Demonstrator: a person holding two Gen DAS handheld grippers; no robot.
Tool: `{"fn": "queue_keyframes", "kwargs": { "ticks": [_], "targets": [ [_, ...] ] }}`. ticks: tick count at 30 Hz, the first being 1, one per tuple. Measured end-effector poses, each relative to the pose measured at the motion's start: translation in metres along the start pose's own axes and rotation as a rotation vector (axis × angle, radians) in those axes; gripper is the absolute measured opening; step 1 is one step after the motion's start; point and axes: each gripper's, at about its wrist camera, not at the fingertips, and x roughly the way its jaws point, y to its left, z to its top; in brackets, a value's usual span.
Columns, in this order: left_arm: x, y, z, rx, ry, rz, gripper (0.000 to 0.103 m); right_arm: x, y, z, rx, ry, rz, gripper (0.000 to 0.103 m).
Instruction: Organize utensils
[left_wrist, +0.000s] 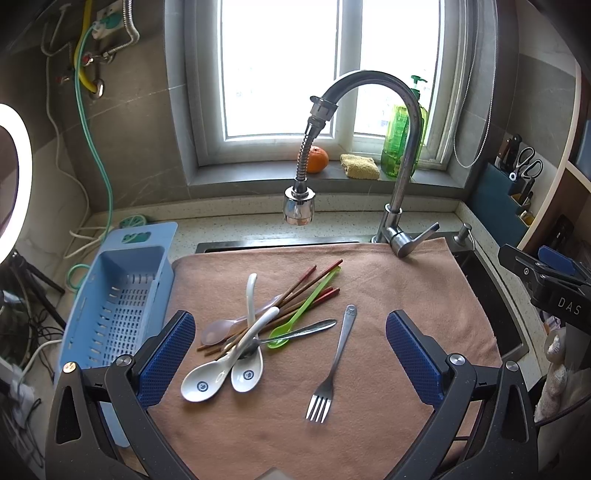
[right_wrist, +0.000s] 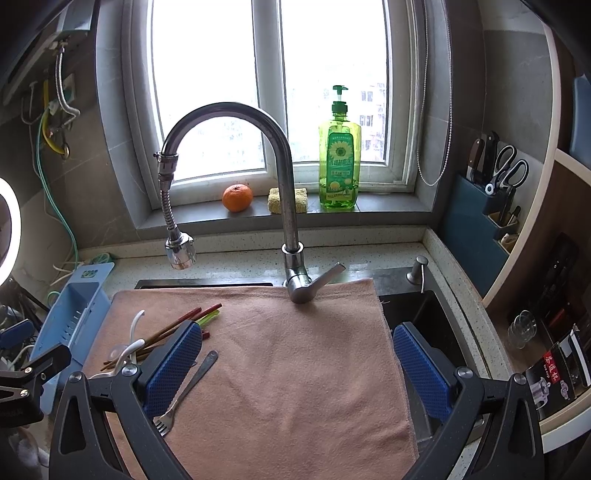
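Left claw (left_wrist: 291, 354) wide | right claw (right_wrist: 297, 363) wide | steel fork (left_wrist: 332, 365) flat on towel (left_wrist: 406, 288)

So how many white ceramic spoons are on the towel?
2, side by side at the near end of the utensil pile: one on the left, one right beside it. Others may hide under the pile.
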Motion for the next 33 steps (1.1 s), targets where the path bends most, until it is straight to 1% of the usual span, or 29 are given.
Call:
{"fn": "queue_keyframes", "kwargs": {
  "ticks": [16, 24, 29, 33],
  "targets": [
    [0.004, -0.002, -0.001, 0.010, 0.008, -0.006, 0.102, 0.004, 0.001, -0.001, 0.002, 0.011, 0.000, 0.103],
    [0.009, 0.003, -0.008, -0.001, 0.034, -0.011, 0.102, 0.010, -0.001, -0.004, 0.012, 0.042, 0.000, 0.103],
    [0.014, 0.009, -0.016, -0.014, 0.062, -0.024, 0.102, 0.016, 0.002, -0.006, 0.006, 0.055, 0.041, 0.103],
    [0.025, 0.013, -0.028, -0.019, 0.112, -0.023, 0.102, 0.028, 0.008, -0.011, -0.007, 0.099, 0.122, 0.103]
  ]
}}
